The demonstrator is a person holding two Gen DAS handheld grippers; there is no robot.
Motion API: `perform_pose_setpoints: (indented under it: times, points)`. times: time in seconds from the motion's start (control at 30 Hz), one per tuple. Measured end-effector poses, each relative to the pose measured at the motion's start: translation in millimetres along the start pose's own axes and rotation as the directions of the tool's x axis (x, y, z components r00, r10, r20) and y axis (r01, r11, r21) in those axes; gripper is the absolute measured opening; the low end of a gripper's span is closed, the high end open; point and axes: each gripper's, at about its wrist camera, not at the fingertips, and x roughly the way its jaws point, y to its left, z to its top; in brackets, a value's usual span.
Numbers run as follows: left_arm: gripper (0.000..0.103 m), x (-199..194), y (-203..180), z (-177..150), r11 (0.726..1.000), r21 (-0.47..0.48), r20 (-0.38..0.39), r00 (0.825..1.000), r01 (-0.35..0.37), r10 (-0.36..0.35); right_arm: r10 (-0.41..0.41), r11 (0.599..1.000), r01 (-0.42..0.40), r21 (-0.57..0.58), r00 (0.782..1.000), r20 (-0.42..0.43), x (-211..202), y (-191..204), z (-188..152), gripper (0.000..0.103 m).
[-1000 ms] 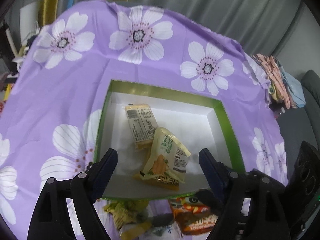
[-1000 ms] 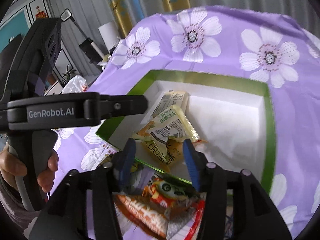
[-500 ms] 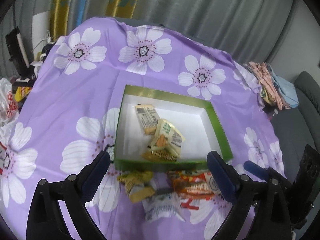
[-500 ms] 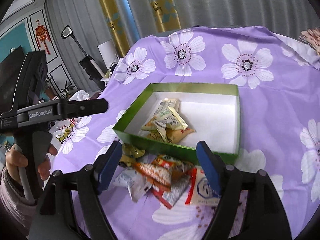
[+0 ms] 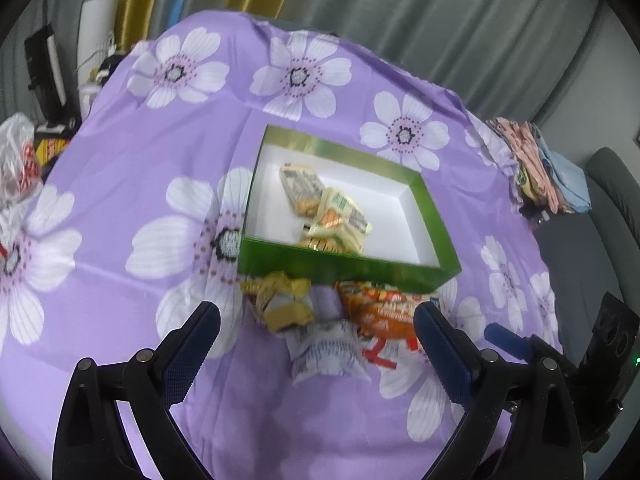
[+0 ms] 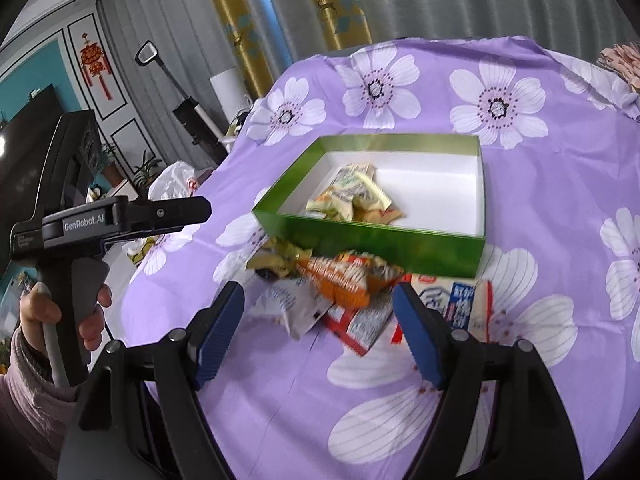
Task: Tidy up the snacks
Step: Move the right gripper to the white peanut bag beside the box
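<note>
— Where are they in this, would you say?

— Between picks, by my reckoning. The right gripper (image 6: 318,334) has its jaws wide apart with nothing in them, and the left gripper (image 5: 316,350) is the same, spread and bare. Both hang above the purple flowered tablecloth (image 6: 540,208), short of the heap.

— And the snacks?

— A loose pile lies just ahead of both claws, pressed against the near wall of the green box (image 6: 372,236). From the right claw outward: a white crumpled packet (image 6: 290,306) closest, an orange packet (image 6: 344,278) over a red and white one, then a blue and white packet (image 6: 456,302) toward the box's near right corner. An olive-yellow wrapper (image 5: 280,300) sits at the left end of the heap.

— Anything in the box yet?

— At least 2 yellow packets, perhaps 3. A flat yellow biscuit pack (image 5: 301,189) lies near the middle, and a pale yellow packet (image 5: 340,222) overlaps it toward the near wall. The right half of the box floor shows white.

— So the next move?

— I'd judge 1 claw must drop onto a single packet, likely the orange one on top, close on an edge without dragging its neighbours, then lift clear over the near wall.
</note>
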Motion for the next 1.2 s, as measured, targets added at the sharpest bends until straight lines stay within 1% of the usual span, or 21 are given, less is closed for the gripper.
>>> perform_pose_setpoints:
  times: [0.3,0.63,0.8,0.9,1.03,1.13,1.2]
  points:
    - [0.097,11.2,11.2,-25.5,0.999,-0.045,-0.057,0.998,-0.001,-0.001,0.046,0.999,-0.046,-0.011,0.997,-0.06,13.0,13.3,-22.1,0.077]
    - [0.097,28.3,19.4,-41.7,0.998,-0.069,-0.111,0.994,0.012,-0.02,0.082,0.996,-0.084,-0.01,0.99,-0.111,36.6,22.9,-36.5,0.076]
    - [0.097,38.5,24.3,-45.1,0.995,-0.098,-0.132,0.99,0.035,-0.047,0.098,0.995,-0.1,-0.006,0.986,-0.138,50.3,23.1,-38.8,0.069]
    - [0.097,42.5,26.5,-45.6,0.993,-0.106,-0.135,0.989,0.048,-0.062,0.096,0.995,-0.098,-0.007,0.984,-0.149,58.9,22.5,-38.6,0.064]
    - [0.097,48.8,29.8,-45.3,0.991,-0.122,-0.141,0.987,0.063,-0.08,0.097,0.995,-0.099,-0.005,0.983,-0.159,69.9,20.8,-36.2,0.059]
    - [0.097,51.4,29.5,-44.9,0.99,-0.119,-0.137,0.987,0.072,-0.088,0.087,0.996,-0.089,-0.008,0.984,-0.155,75.7,19.5,-33.7,0.056]
    - [0.094,53.0,27.4,-44.6,0.992,-0.103,-0.133,0.987,0.076,-0.089,0.083,0.996,-0.086,-0.009,0.984,-0.158,80.1,18.1,-32.3,0.055]
